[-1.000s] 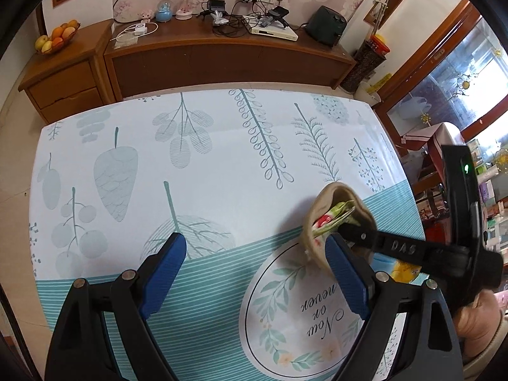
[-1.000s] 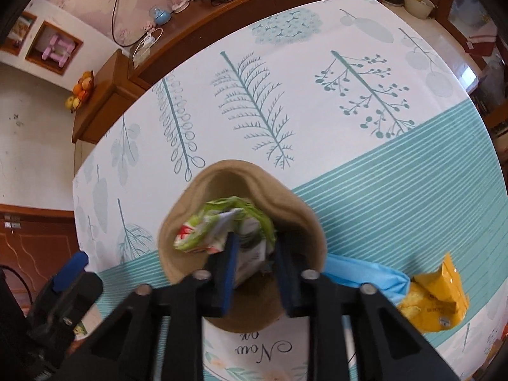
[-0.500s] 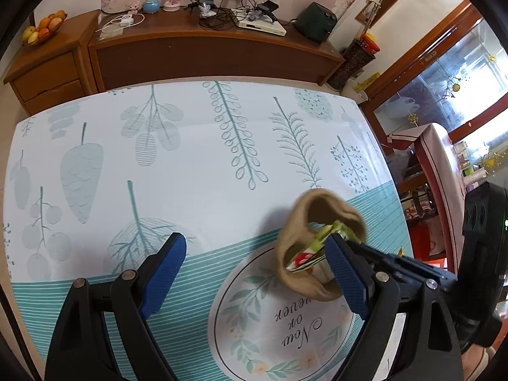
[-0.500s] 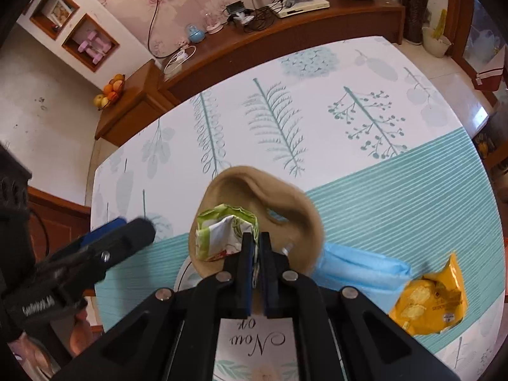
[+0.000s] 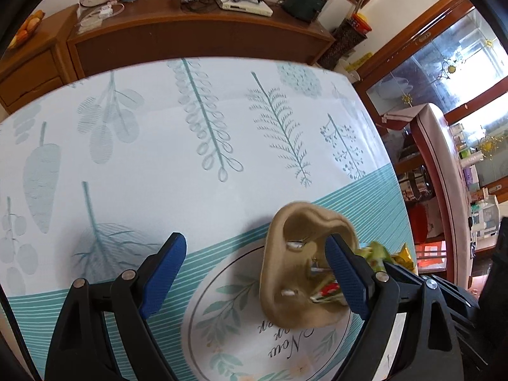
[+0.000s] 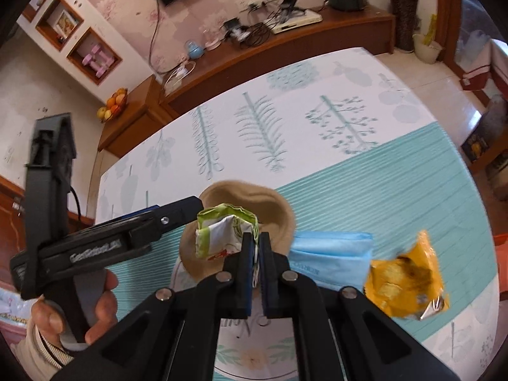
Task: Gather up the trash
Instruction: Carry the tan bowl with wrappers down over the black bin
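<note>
My right gripper (image 6: 257,241) is shut on a crumpled green and white wrapper (image 6: 222,233) and holds it above a tan cardboard egg-tray piece (image 6: 273,212). In the left wrist view the tan piece (image 5: 295,282) lies on the round printed mat, with the wrapper (image 5: 374,254) just past my right blue finger. My left gripper (image 5: 254,273) is open and empty, its fingers on either side of the tan piece's left part. A blue face mask (image 6: 330,254) and a yellow snack bag (image 6: 403,282) lie to the right.
The table (image 5: 158,158) has a leaf-print cloth with a teal striped band. A wooden sideboard (image 5: 190,35) with cables and devices stands beyond the far edge. A glass cabinet and a red-trimmed table (image 5: 444,158) are at the right.
My right gripper closed on the wrapper and lifted it out of the tan piece. My left gripper moved in toward the tan piece, still open.
</note>
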Demonstrator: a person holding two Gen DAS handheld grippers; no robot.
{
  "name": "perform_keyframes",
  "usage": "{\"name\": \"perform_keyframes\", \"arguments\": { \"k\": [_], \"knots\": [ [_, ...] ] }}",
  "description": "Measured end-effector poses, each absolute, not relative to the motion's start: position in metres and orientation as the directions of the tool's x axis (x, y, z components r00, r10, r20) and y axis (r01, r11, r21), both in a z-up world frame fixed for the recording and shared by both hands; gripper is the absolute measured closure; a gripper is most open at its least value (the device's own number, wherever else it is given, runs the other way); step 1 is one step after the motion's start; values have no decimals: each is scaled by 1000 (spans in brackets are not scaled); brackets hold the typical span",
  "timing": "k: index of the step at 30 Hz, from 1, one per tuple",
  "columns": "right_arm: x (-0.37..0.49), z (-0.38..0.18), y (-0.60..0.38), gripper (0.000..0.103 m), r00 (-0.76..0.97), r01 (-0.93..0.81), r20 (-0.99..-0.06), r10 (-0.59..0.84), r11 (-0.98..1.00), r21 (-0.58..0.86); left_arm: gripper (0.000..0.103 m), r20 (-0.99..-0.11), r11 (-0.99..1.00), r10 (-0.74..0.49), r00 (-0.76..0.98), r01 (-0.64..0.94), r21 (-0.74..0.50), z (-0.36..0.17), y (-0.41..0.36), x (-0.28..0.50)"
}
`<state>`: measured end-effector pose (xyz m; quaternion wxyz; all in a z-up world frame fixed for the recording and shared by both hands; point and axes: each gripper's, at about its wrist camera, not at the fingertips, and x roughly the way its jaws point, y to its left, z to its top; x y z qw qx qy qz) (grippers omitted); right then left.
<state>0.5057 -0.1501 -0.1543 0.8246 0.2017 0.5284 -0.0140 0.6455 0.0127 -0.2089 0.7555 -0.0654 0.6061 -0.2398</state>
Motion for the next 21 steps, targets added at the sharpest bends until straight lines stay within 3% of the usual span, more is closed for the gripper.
{"name": "perform_keyframes", "arguments": {
  "k": [3,6,8,10,21],
  "knots": [
    [494,-156,-159,100,459,280,-870,181,900,335,16,-896,878,-428,115,286,-383,-219,5,646],
    [484,-156,-164,100,473,311,-863,179,882,353,44,-907,877,-414,78,302,-374,-228,-2,641],
    [479,-158,-164,100,479,324,-858,185,871,369,78,-914,876,-401,52,314,-367,-233,-6,635],
    [474,-159,-164,100,488,332,-851,197,859,389,89,-911,868,-411,39,322,-378,-234,-6,628],
    [405,-130,-138,100,508,254,-813,284,853,456,90,-933,908,-326,150,324,-264,-180,33,537]
  ]
}}
